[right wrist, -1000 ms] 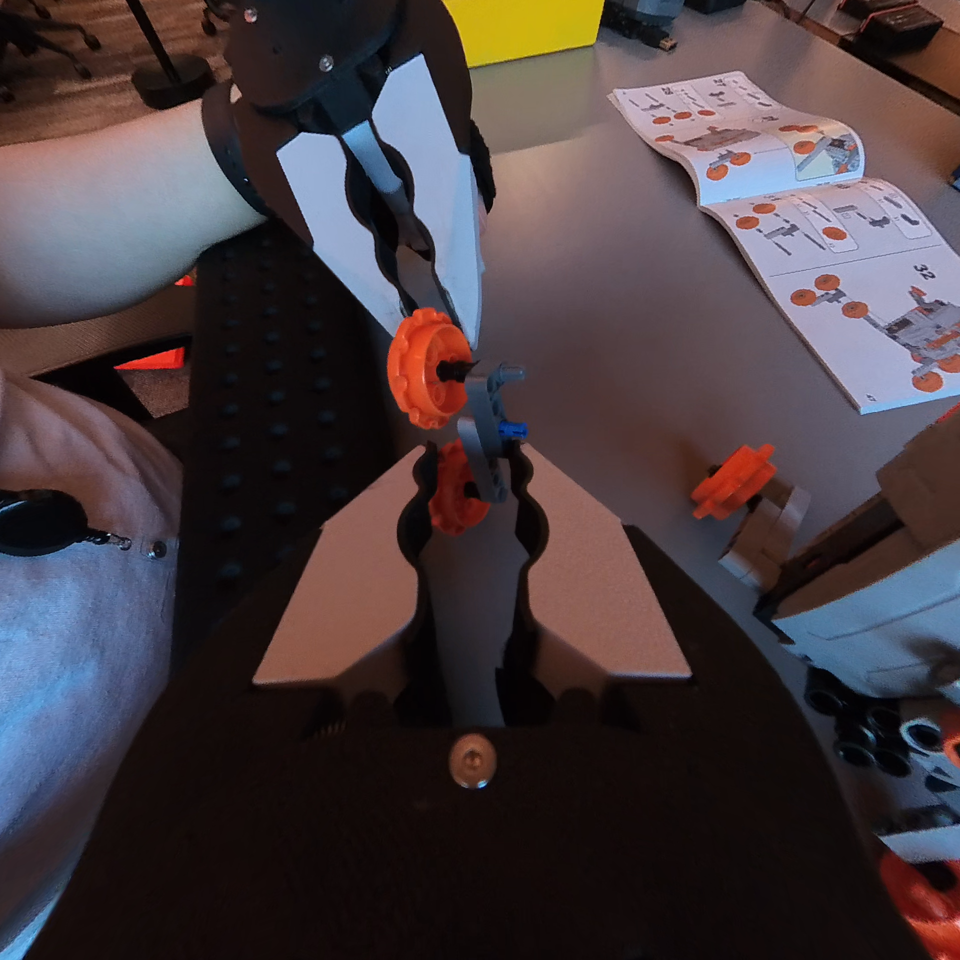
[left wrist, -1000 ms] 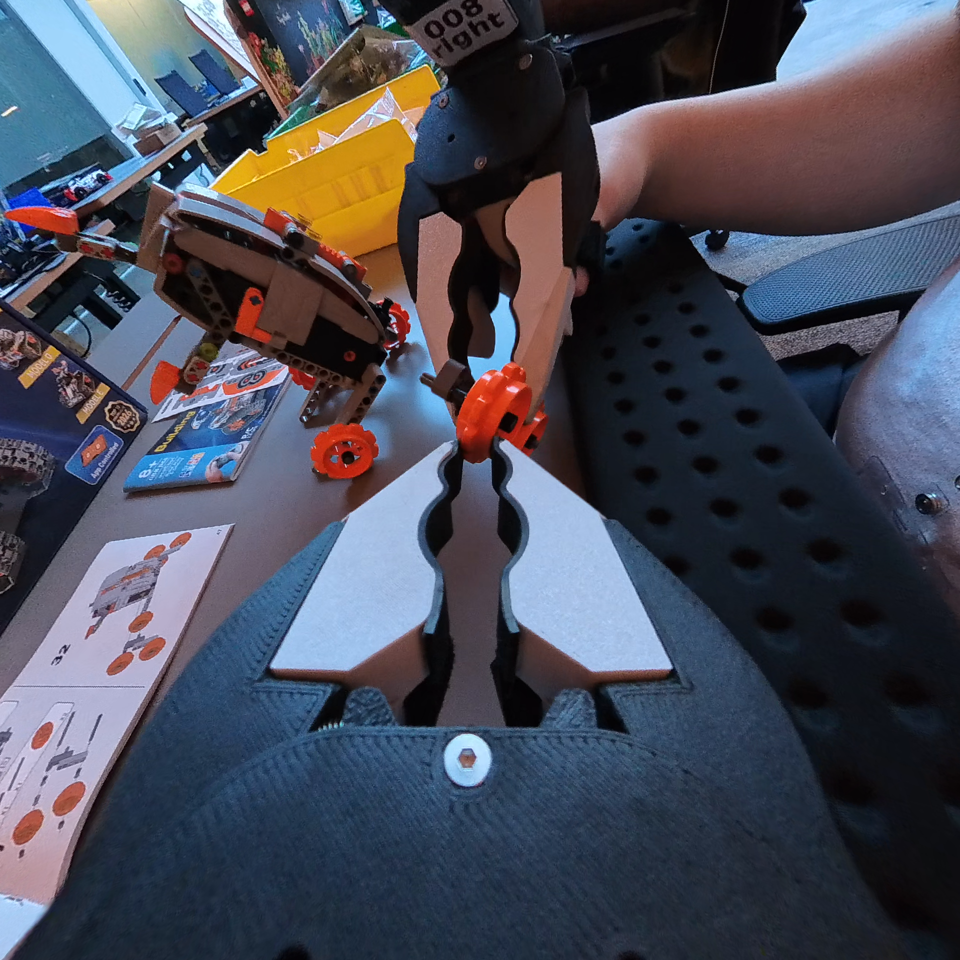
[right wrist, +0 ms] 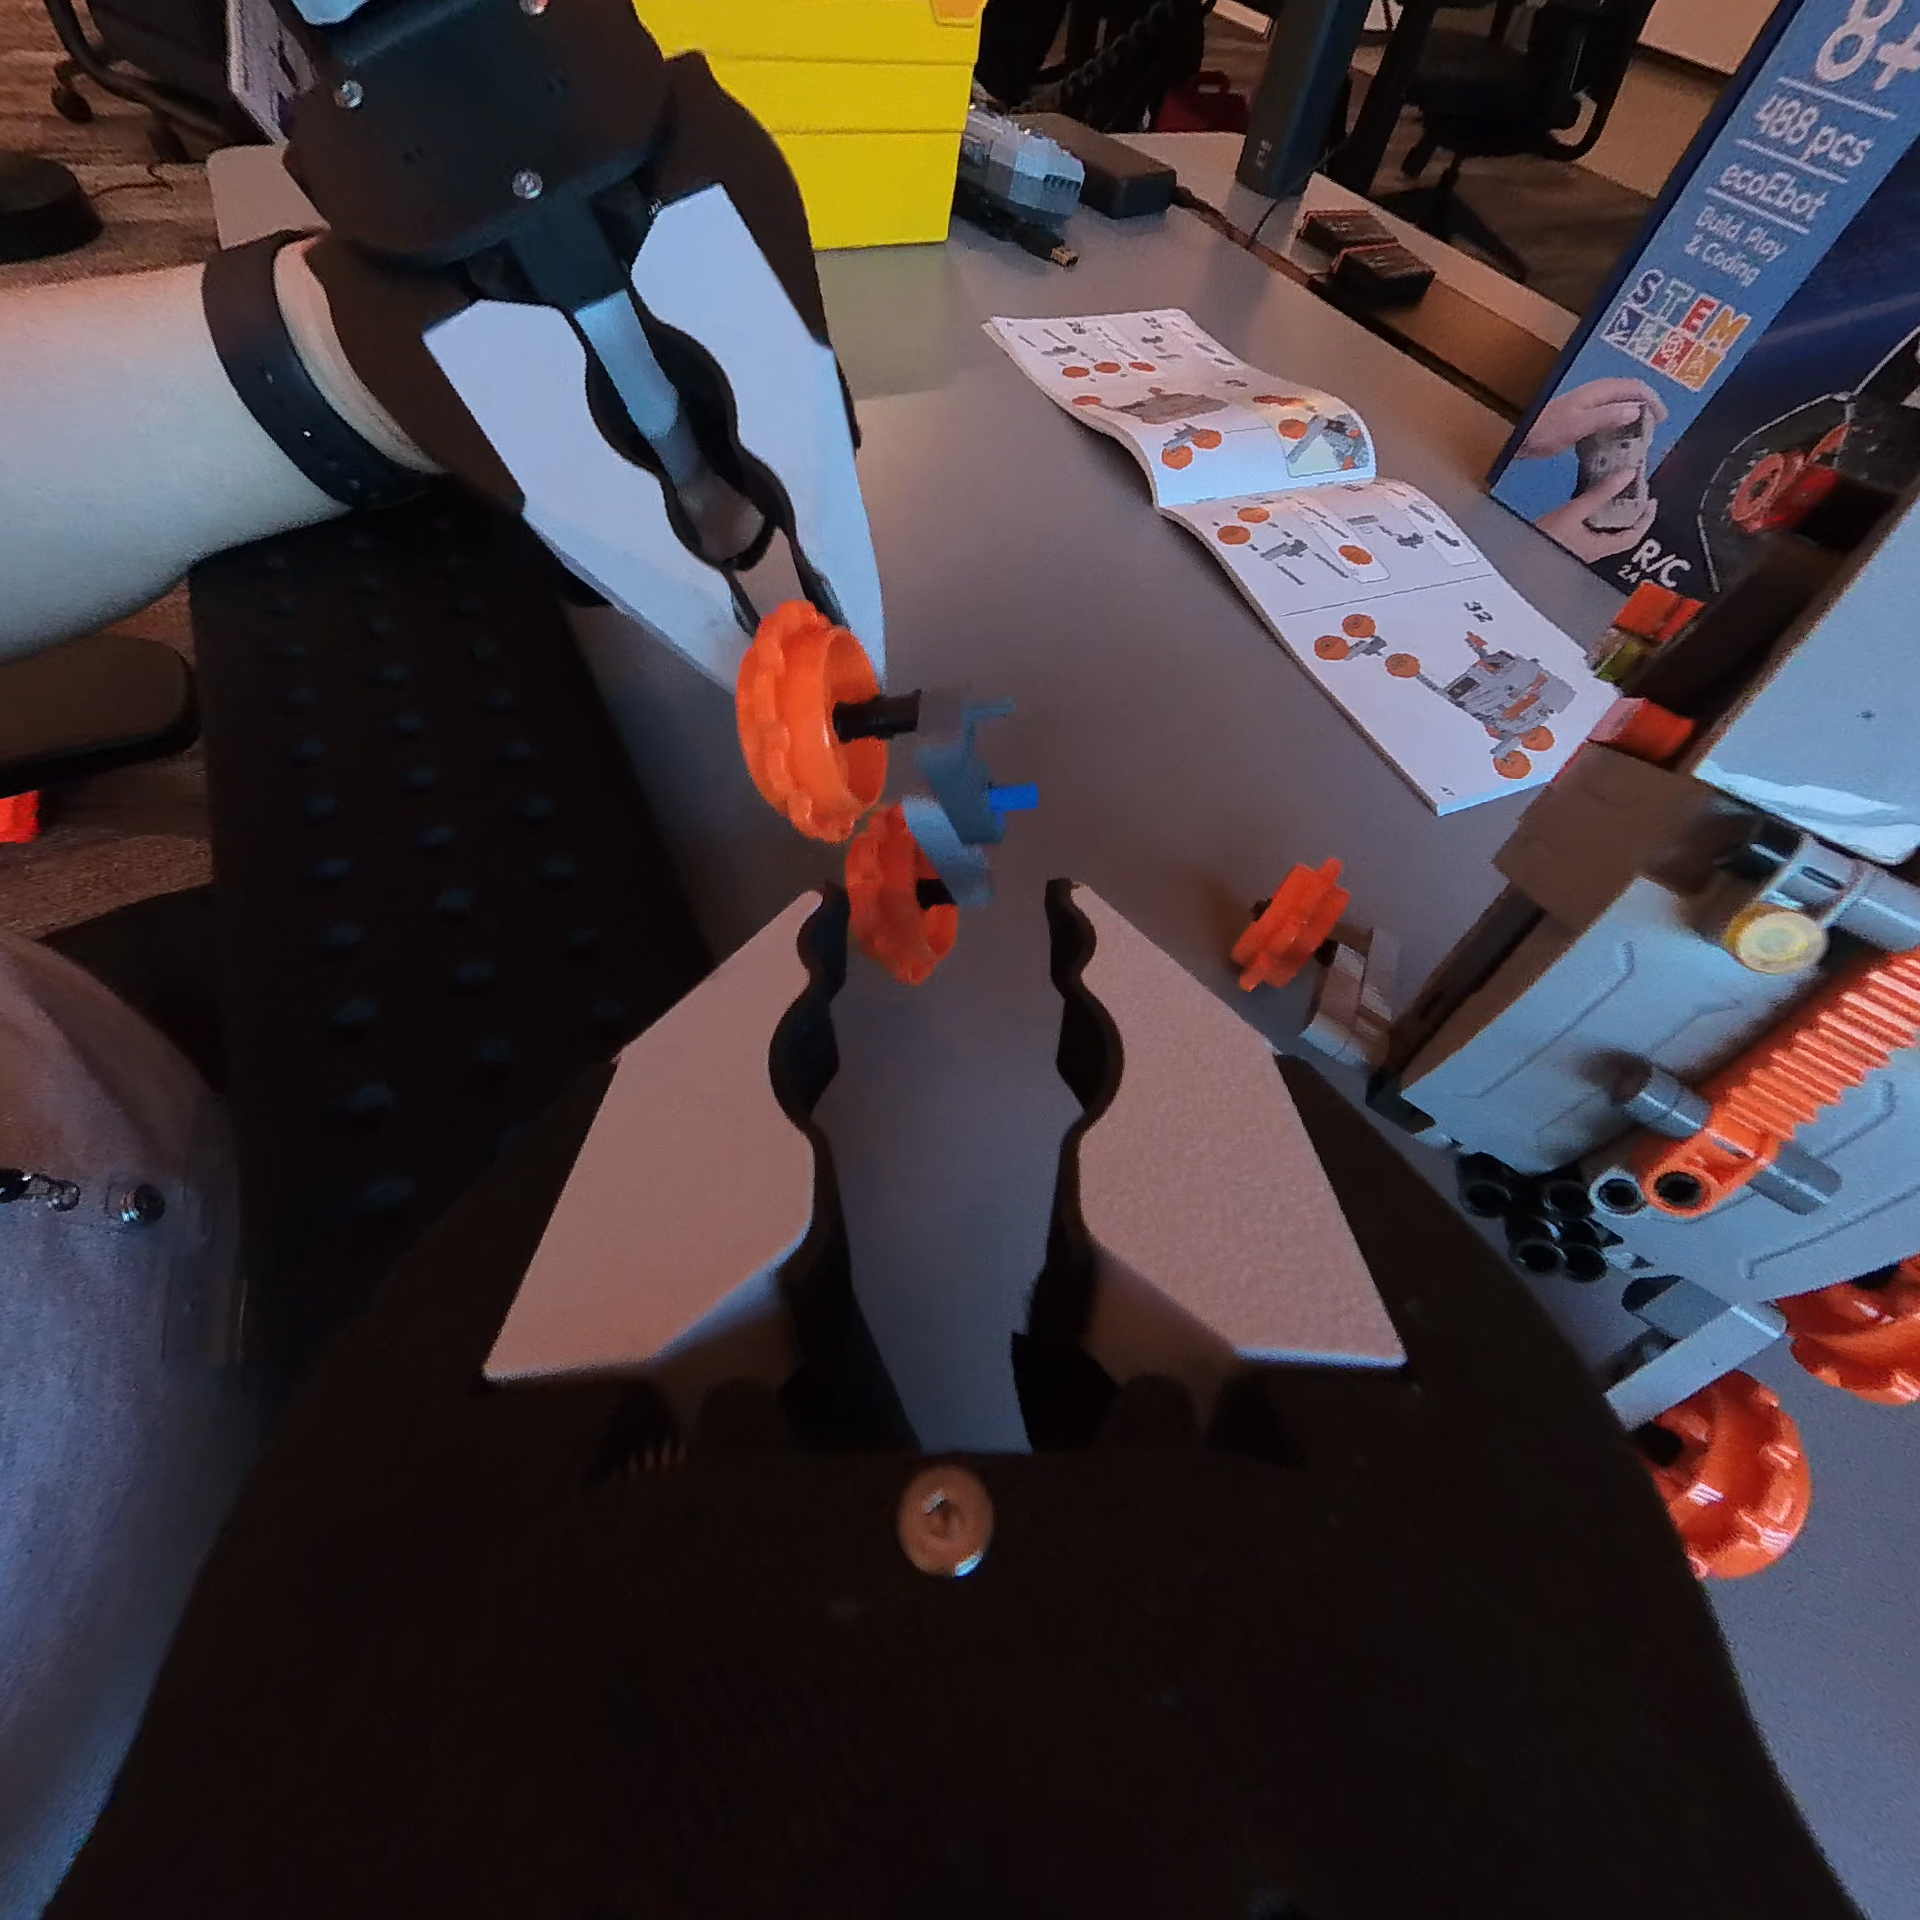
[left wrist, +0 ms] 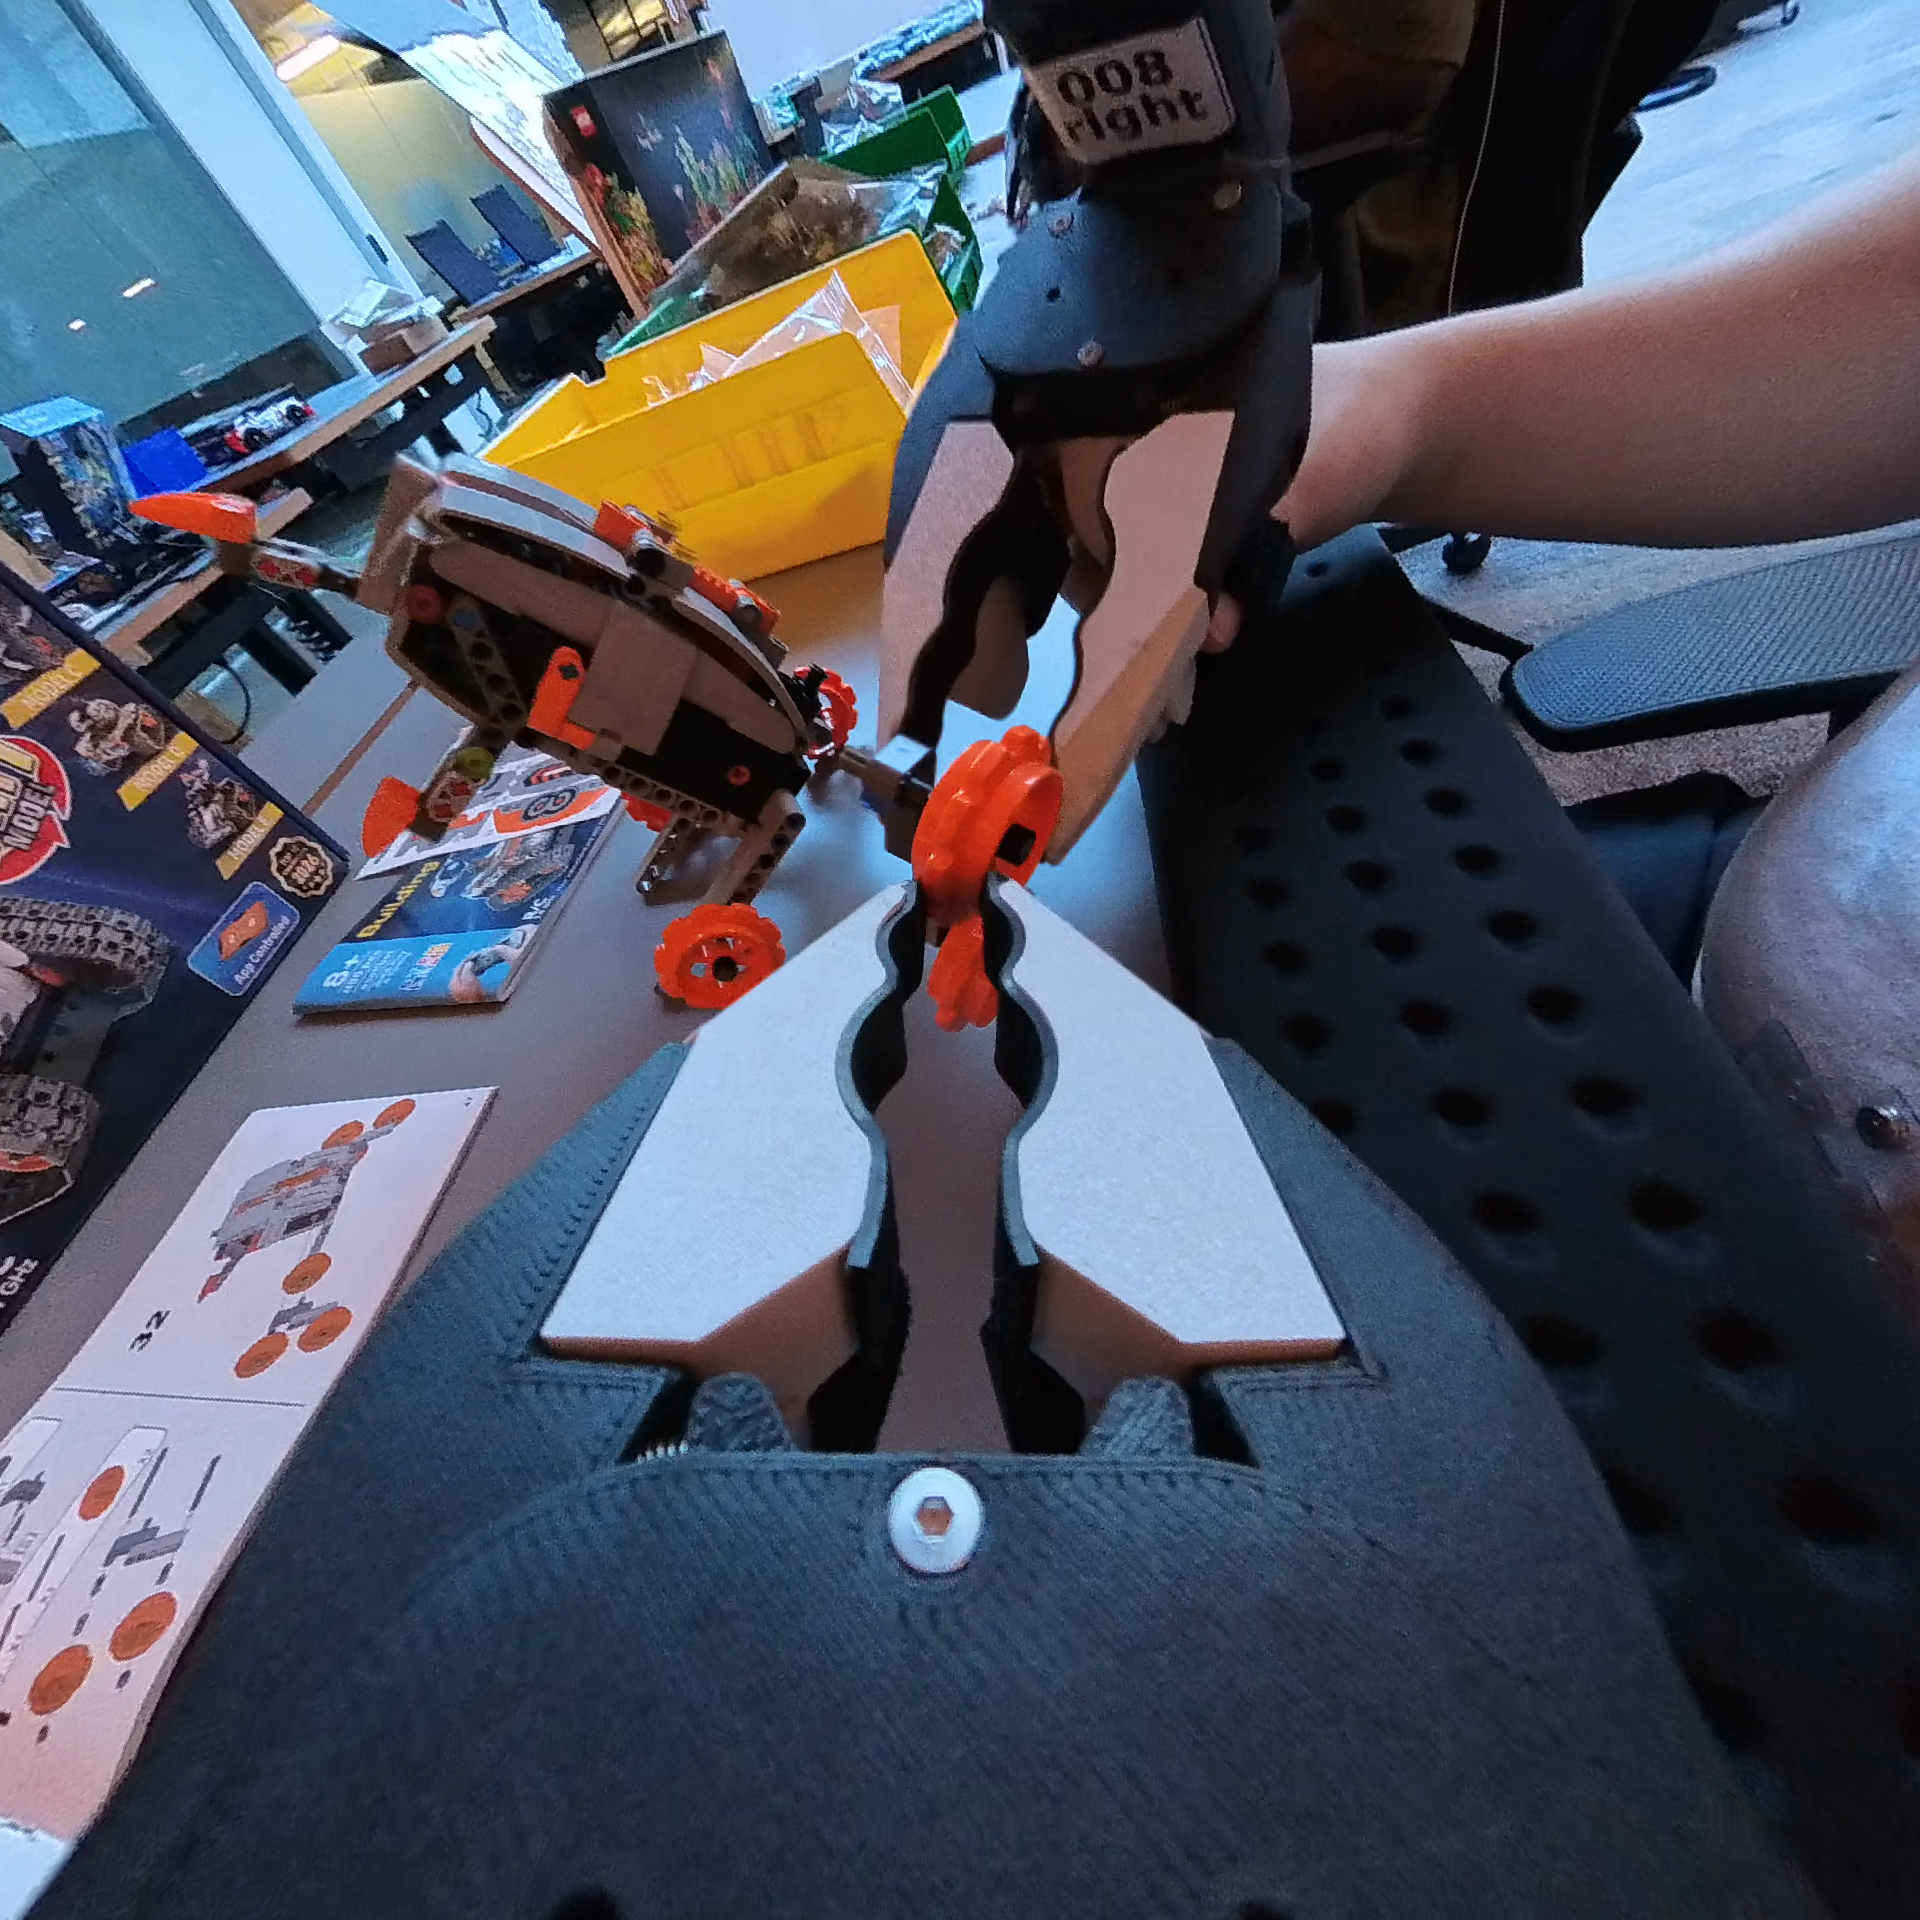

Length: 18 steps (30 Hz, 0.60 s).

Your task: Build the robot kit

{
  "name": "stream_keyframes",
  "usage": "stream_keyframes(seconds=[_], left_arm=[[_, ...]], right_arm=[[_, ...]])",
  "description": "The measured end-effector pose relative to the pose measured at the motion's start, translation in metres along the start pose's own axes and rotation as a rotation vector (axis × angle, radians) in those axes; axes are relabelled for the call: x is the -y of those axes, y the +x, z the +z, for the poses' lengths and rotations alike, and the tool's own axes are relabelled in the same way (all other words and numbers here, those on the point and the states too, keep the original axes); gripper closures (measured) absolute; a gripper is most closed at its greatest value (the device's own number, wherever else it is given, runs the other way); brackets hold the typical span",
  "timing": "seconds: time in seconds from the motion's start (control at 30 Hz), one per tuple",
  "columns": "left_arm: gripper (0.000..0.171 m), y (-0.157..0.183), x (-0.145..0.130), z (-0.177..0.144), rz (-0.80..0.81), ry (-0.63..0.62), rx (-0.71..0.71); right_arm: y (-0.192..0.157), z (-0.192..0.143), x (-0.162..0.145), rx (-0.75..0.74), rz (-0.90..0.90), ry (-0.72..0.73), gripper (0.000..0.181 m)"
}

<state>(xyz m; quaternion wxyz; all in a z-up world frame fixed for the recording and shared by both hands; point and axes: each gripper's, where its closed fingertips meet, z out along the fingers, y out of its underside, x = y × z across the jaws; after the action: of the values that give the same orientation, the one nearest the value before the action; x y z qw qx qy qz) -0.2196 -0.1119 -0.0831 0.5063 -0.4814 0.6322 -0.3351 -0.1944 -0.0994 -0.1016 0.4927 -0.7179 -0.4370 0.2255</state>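
The left gripper pinches an orange wheel of a small two-wheel assembly above the tabletop. The right gripper has its jaws parted around the lower wheel, seemingly without touching it.

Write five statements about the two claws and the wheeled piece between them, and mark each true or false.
1. The left claw pinches an orange wheel. True.
2. The right claw is clamped shut on the grey beam. False: its jaws stand apart.
3. A blue pin sticks out of the grey beam. True.
4. The piece carries only one wheel. False: a second wheel sits lower on the beam.
5. An instruction booklet lies open on the table. True.
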Motion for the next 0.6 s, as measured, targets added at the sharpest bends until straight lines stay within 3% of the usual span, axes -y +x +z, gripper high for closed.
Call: stream_keyframes(seconds=[0.23,0.6], left_arm=[[0.163,-0.004,0.005,-0.003,-0.021,0.033,0.014],[0.163,-0.010,0.018,-0.008,-0.091,0.111,0.019]], right_arm=[[-0.005,0.004,0.008,0.005,-0.007,0.028,0.143],[-0.006,0.004,0.028,0.058,0.137,0.158,0.146]])
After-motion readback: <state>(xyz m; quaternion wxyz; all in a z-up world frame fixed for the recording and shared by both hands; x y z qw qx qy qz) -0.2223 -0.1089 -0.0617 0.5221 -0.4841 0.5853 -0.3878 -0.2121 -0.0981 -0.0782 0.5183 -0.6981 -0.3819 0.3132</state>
